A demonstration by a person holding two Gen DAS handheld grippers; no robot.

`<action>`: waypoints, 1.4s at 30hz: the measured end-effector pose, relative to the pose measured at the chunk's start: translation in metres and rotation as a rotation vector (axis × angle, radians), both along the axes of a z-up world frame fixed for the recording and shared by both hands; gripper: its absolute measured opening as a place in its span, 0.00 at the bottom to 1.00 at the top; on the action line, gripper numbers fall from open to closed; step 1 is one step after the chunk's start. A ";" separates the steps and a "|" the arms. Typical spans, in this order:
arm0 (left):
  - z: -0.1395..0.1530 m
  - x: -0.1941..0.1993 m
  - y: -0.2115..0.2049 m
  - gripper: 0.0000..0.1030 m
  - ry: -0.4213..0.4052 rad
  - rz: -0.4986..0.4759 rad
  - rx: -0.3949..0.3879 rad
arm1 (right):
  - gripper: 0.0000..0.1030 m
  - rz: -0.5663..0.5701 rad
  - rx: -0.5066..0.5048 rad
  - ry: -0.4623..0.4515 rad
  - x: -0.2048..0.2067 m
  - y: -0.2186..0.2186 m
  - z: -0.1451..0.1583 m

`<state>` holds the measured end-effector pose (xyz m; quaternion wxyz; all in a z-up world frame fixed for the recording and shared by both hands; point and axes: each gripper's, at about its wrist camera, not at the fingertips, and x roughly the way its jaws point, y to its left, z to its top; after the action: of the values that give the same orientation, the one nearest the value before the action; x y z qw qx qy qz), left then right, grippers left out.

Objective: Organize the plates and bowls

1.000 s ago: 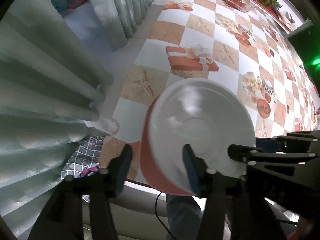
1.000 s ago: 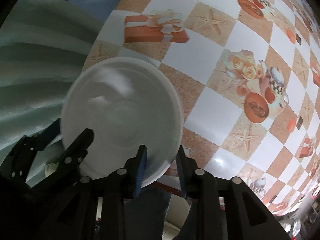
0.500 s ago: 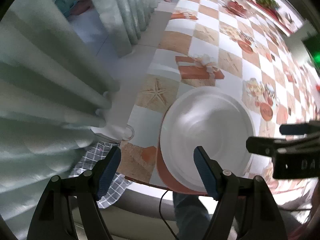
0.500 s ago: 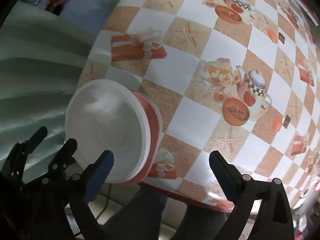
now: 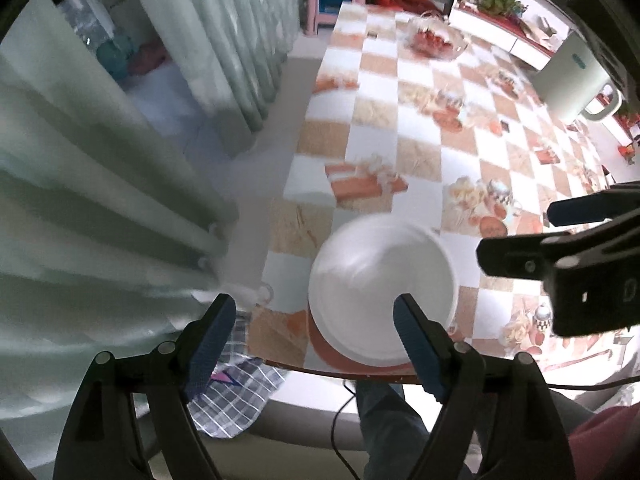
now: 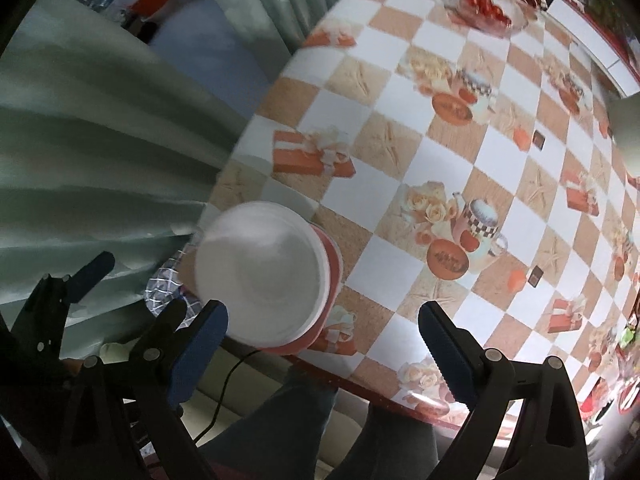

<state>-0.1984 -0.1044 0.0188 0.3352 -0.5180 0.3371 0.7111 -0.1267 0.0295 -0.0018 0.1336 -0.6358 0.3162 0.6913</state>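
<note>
A white bowl sits nested in a red bowl at the near left corner of the checked table. My left gripper hangs well above the stack; its jaws are opening and grip nothing. It also shows at the lower left of the right wrist view, left gripper. My right gripper stands open above the table edge, just right of the stack, holding nothing. The left wrist view shows the right gripper at its right side.
Pale green curtains hang close to the table's left side. A glass dish of red fruit stands at the far end, a white appliance at the far right. A person's legs and a checked cloth lie below the near edge.
Both grippers have opened off the bowls and risen, so the stack looks smaller. The white bowl stays nested in the red one on the table.
</note>
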 end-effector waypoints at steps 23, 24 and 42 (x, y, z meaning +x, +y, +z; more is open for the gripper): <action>0.038 0.001 -0.007 1.00 -0.040 0.038 0.049 | 0.99 0.035 0.076 0.046 0.002 -0.011 0.041; 0.038 0.001 -0.007 1.00 -0.047 0.037 0.054 | 0.99 0.039 0.076 0.048 0.001 -0.012 0.041; 0.039 0.008 -0.005 1.00 -0.061 0.035 0.057 | 0.99 0.066 0.090 0.048 0.002 -0.018 0.043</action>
<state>-0.1903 -0.1091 0.0579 0.3475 -0.5355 0.2972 0.7100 -0.1249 0.0111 0.0416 0.1318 -0.6225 0.2670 0.7238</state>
